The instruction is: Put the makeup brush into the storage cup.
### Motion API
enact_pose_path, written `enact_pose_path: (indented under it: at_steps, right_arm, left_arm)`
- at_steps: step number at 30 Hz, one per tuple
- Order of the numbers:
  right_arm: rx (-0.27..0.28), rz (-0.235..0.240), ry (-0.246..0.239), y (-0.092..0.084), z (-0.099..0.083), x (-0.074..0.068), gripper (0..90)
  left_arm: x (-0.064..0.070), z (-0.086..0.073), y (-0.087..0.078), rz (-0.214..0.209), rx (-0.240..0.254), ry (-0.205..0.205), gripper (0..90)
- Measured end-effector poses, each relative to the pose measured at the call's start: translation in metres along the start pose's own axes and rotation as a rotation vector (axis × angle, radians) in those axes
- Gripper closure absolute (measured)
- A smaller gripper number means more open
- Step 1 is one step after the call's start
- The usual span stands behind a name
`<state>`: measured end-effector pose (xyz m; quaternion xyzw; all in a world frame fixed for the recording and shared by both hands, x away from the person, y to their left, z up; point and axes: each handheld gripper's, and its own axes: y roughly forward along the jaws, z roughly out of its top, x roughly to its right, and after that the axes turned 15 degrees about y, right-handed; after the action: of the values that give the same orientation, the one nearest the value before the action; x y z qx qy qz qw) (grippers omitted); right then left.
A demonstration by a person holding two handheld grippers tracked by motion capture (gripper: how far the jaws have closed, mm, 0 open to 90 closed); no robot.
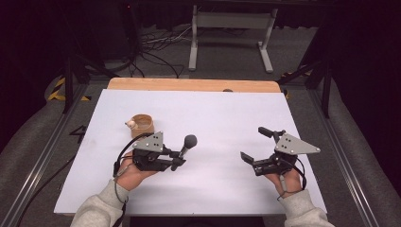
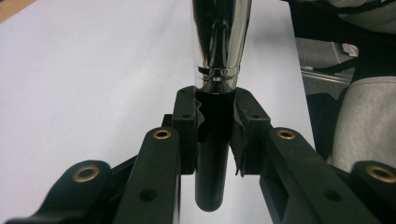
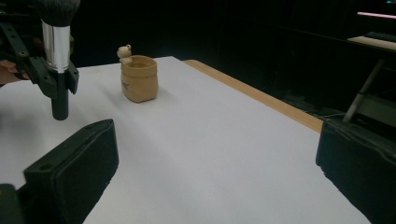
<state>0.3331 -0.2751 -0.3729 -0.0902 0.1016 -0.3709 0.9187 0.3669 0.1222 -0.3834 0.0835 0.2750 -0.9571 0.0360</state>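
Chrome and black make up the body of the makeup brush: a bright metal ferrule over a slim dark handle, topped by a soft grey bristle head. It is probably light and rigid along the shaft, the polished ferrule likely slippery, the bristles easily crushed or splayed. The left gripper is clamped on the black handle just below the ferrule, bristles up, the handle's end hanging free below the pads; the left gripper view confirms both pads pressing the handle. That matt section seems the sensible place to hold, since a grip on the chrome could slide and one on the bristles would deform them.

Landmark: the tan cup, a small sack-shaped pot with a little bear figure on its rim, standing upright on the white table sheet. The brush is held near the cup, on the person's side of it and toward the right gripper. That gripper sits well apart from the cup, jaws spread wide with nothing between them, resting low over the sheet.

Obstacles: nothing lies between brush and cup. The bear on the rim could catch the handle if the brush were lowered in on that side, and the pot looks light enough to tip.
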Motion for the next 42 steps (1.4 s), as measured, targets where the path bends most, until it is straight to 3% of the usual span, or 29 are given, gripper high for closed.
enact_pose_path:
  at_steps: [17,25,31,42]
  right_arm:
    - [0.076,-0.054,0.049,-0.001,-0.038,0.014,0.0]
    - [0.048,-0.069,0.064,0.004,-0.050,0.016,0.0]
    - [0.048,-0.077,0.076,0.006,-0.055,0.017,0.0]
    - [0.044,-0.072,0.080,0.009,-0.057,0.017,0.0]
  left_arm:
    - [-0.003,-0.004,-0.012,0.077,0.052,-0.029,74.1]
    - [-0.005,-0.004,-0.017,0.125,0.072,-0.036,74.1]
    - [-0.007,-0.006,-0.023,0.194,0.110,-0.051,74.1]
    - [-0.023,-0.005,-0.036,0.271,0.142,-0.081,74.0]
